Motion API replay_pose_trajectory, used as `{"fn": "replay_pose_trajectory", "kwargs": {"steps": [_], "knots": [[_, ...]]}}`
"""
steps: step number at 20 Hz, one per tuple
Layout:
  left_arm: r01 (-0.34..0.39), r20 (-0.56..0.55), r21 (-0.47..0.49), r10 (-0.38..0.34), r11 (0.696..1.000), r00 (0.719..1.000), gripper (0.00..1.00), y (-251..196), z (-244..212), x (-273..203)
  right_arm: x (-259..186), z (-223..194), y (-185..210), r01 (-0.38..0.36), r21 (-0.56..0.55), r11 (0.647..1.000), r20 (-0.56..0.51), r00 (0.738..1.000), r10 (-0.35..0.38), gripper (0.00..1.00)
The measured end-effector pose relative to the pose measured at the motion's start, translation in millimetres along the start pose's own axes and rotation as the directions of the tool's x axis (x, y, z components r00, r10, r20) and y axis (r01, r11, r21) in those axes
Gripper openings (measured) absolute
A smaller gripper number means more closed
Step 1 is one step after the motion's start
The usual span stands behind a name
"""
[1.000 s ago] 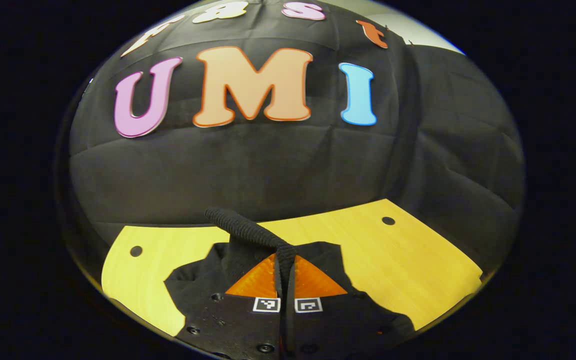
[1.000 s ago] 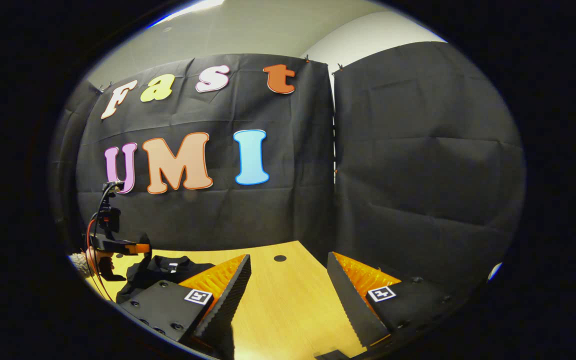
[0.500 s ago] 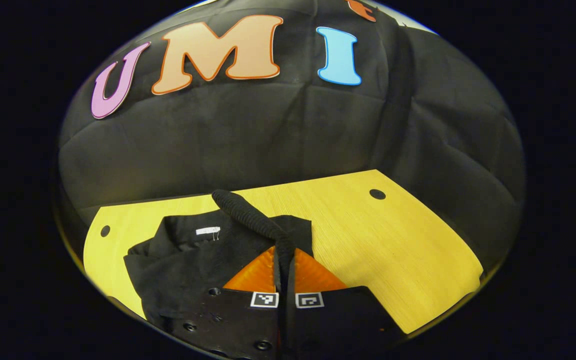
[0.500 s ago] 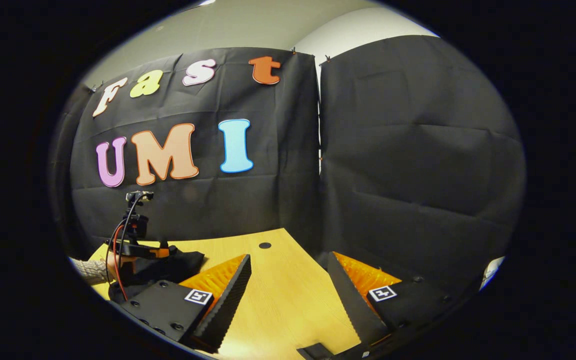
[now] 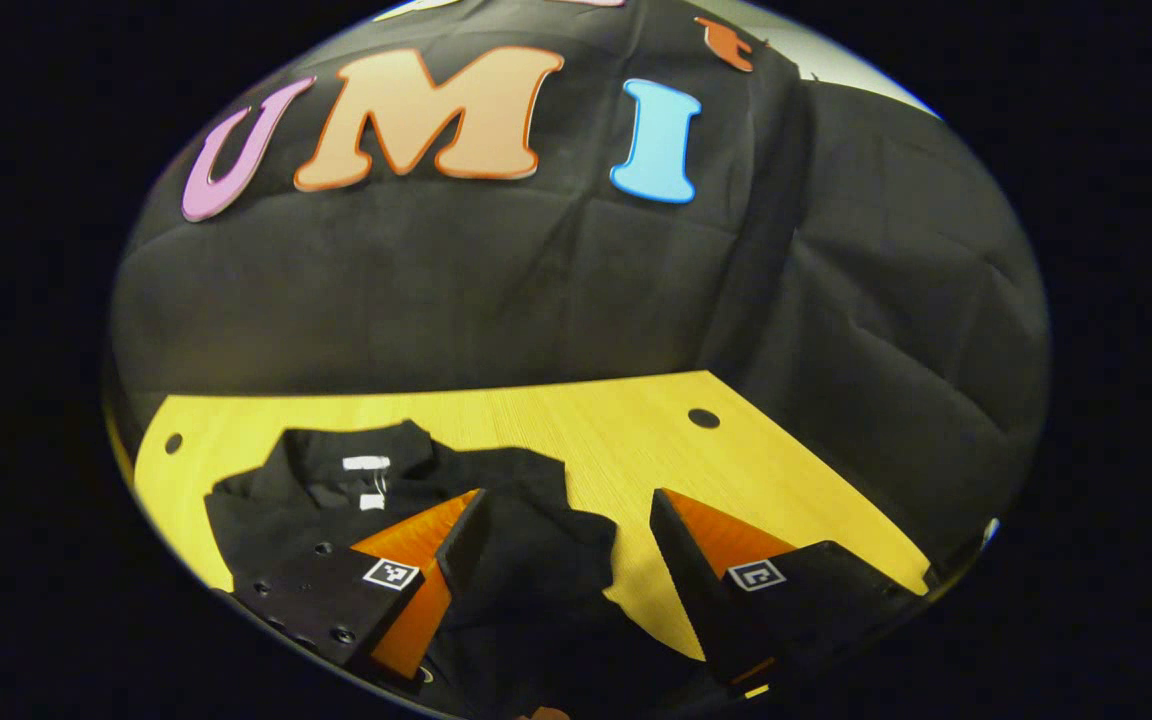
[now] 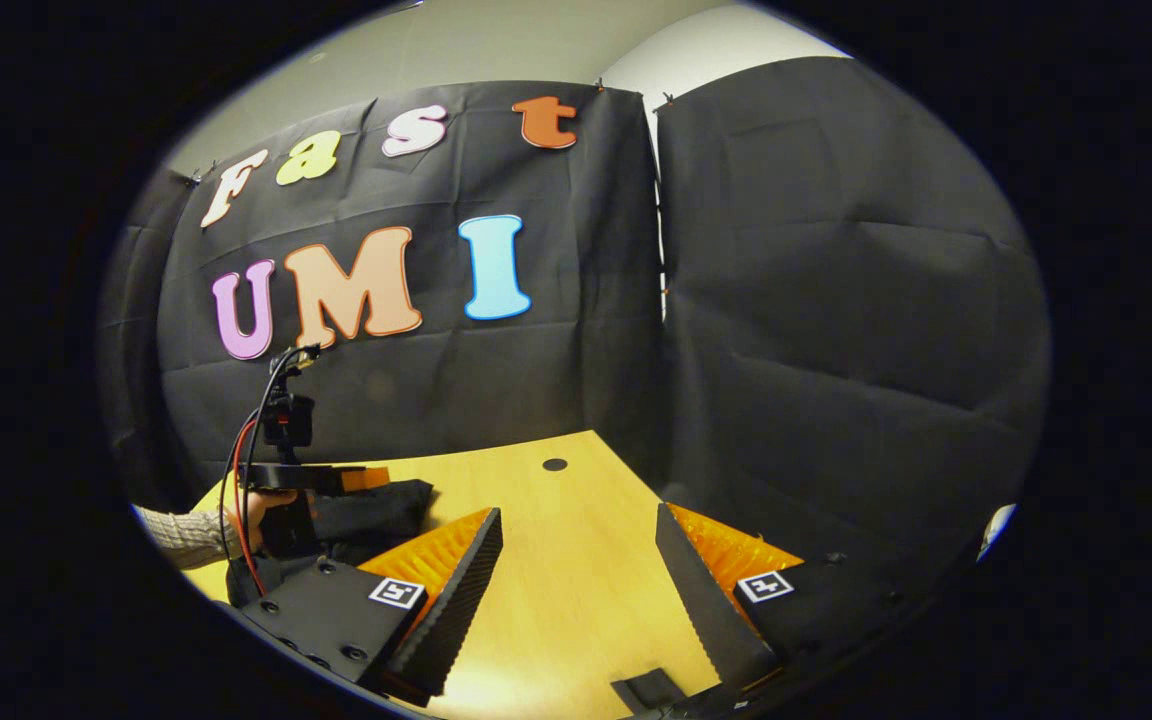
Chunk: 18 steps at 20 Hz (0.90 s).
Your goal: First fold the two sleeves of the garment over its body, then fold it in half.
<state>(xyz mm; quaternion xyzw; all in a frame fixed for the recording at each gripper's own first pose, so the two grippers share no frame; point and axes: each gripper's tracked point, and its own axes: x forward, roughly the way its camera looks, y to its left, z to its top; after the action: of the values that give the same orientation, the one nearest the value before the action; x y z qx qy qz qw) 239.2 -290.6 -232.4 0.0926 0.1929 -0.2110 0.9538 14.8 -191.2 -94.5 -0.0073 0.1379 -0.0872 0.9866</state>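
A black garment (image 5: 356, 510) lies bunched on the yellow table (image 5: 776, 480), its collar with a white label toward the far left. My left gripper (image 5: 567, 500) is open just above it, one finger over the cloth, the other over bare wood, nothing between them. In the right gripper view, my right gripper (image 6: 577, 515) hangs open over the bare table (image 6: 556, 570), well right of the garment (image 6: 381, 510). There the left gripper (image 6: 364, 480) shows over the garment, held by a hand (image 6: 261, 505) in a knit sleeve.
Black cloth walls close the table's far and right sides. A round hole (image 5: 703, 418) sits in the tabletop near its far right corner, a second hole (image 5: 173, 443) at far left. Bare wood stretches right of the garment.
My left gripper was shut on the sleeve's ribbed cuff; it lowered it over the garment, opened and let go. The right gripper stayed open, shifting slightly.
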Motion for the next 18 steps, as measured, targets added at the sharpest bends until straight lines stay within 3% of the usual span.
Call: {"fn": "replay_pose_trajectory", "kwargs": {"steps": [4, 5, 9, 13, 14, 18], "knots": [[-0.014, 0.11, 0.053, 0.008, 0.999, 0.994, 0.95, 5, 39, -40, 1, -13, 29, -0.082, -0.046, 0.996, -0.022, 0.996, 0.081, 0.94], [-0.023, 0.137, 0.059, 0.015, 0.998, 0.99, 0.96, 11, 48, -52, 2, -15, 38, -0.11, -0.055, 0.992, -0.027, 0.994, 0.109, 0.97], [-0.091, 0.235, 0.052, 0.076, 0.995, 0.969, 0.94, 49, 70, -115, 2, -28, 79, -0.222, -0.081, 0.972, -0.047, 0.975, 0.218, 0.94], [-0.205, 0.236, 0.038, 0.19, 0.978, 0.953, 0.93, 101, 50, -185, -1, -57, 119, -0.322, -0.103, 0.941, -0.1, 0.945, 0.313, 0.97], [-0.224, 0.228, 0.031, 0.211, 0.974, 0.95, 0.93, 111, 39, -202, -3, -66, 127, -0.346, -0.11, 0.932, -0.115, 0.936, 0.334, 0.94], [-0.328, 0.137, 0.031, 0.322, 0.944, 0.937, 0.93, 149, -30, -265, -9, -112, 153, -0.432, -0.137, 0.891, -0.214, 0.891, 0.4, 0.97]]}}
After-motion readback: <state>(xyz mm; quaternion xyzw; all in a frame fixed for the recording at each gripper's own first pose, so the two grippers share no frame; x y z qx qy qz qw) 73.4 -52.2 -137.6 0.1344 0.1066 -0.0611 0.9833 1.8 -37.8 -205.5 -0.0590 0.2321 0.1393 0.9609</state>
